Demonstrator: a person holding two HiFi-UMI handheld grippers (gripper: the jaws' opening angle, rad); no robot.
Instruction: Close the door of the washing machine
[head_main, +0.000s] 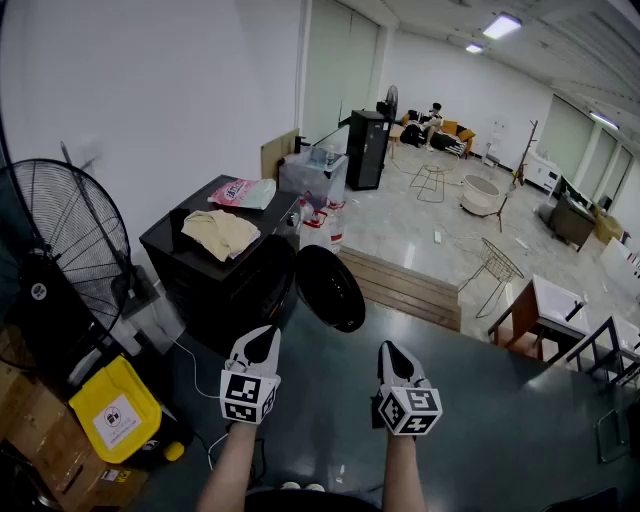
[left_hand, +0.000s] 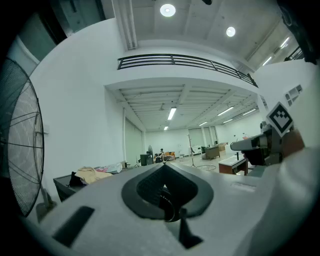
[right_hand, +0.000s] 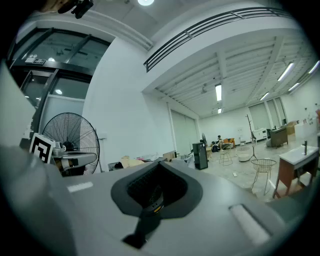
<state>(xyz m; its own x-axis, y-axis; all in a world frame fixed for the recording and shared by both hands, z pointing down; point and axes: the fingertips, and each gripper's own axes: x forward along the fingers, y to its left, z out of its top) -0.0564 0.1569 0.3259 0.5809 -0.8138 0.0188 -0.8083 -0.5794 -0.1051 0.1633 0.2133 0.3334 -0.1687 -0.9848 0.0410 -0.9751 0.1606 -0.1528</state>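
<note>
The washing machine (head_main: 205, 290) stood at centre left with its round door (head_main: 330, 288) open. Below it, the left gripper (head_main: 263, 345) and the right gripper (head_main: 392, 353) had jaws pressed together, empty.

A boxy black washing machine (head_main: 225, 290) stands left of the frame's centre, its flat top towards the upper left. Its round, glossy black door (head_main: 330, 288) is open, swung out from the front to the right and tilted, near mid-frame.
</note>
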